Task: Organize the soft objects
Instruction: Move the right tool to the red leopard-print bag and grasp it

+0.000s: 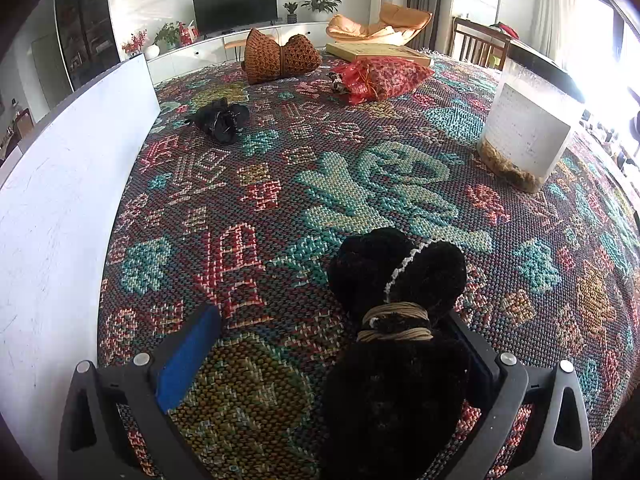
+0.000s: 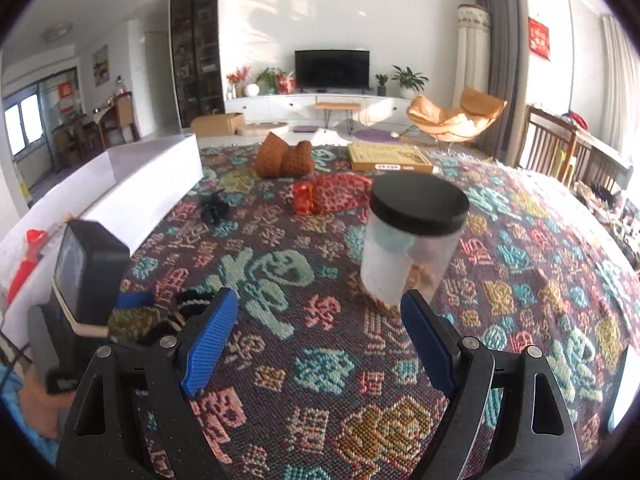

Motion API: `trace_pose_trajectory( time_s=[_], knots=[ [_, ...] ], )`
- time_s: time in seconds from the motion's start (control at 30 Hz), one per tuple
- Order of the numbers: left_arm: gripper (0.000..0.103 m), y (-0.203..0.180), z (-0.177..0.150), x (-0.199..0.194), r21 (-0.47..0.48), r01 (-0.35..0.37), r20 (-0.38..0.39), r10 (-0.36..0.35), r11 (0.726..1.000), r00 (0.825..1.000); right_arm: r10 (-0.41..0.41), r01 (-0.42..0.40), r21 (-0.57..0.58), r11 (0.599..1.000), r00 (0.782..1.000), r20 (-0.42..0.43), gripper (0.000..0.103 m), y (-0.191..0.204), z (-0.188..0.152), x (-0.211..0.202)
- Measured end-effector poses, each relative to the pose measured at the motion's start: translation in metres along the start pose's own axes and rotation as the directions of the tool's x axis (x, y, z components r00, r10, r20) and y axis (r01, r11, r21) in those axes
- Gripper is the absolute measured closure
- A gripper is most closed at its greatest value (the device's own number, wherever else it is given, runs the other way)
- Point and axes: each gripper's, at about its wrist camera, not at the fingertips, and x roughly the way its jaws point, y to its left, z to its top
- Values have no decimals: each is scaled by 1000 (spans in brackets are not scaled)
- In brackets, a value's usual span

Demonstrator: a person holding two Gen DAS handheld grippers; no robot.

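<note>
A black fuzzy bundle (image 1: 396, 320), tied with tan cord and trimmed with a white bead line, lies on the patterned cloth between the jaws of my left gripper (image 1: 332, 332). The jaws stand wide; the bundle rests against the right finger (image 1: 476, 356) and is clear of the blue left pad (image 1: 188, 356). My right gripper (image 2: 316, 328) is open and empty above the cloth, with the left gripper (image 2: 136, 312) to its left. A small black soft item (image 1: 222, 118), a brown woven cushion (image 1: 280, 56) and a red patterned pouch (image 1: 380, 78) lie farther back.
A clear jar with a black lid (image 2: 412, 240) stands just beyond my right gripper; it also shows in the left wrist view (image 1: 528, 132). A long white box (image 1: 60, 200) runs along the left side. A flat yellow box (image 2: 388, 158) lies at the far edge.
</note>
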Motion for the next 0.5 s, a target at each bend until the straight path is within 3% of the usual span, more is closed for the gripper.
trace_pose_trajectory(
  time_s=[0.17, 0.27, 0.37, 0.5],
  knots=[
    [0, 0, 0, 0, 0, 0, 0, 0, 1000, 1000, 88, -79, 67, 995, 987, -133, 17, 6, 97, 50],
    [0, 0, 0, 0, -1, 1, 0, -1, 1000, 1000, 195, -145, 205, 968, 949, -247, 17, 5, 129, 100],
    [0, 0, 0, 0, -1, 1, 0, -1, 1000, 1000, 202, -50, 350, 935, 889, -412, 17, -12, 132, 166],
    [0, 1, 0, 0, -3, 3, 1, -3, 1000, 1000, 136, 106, 444, 890, 868, -478, 17, -41, 117, 224]
  ],
)
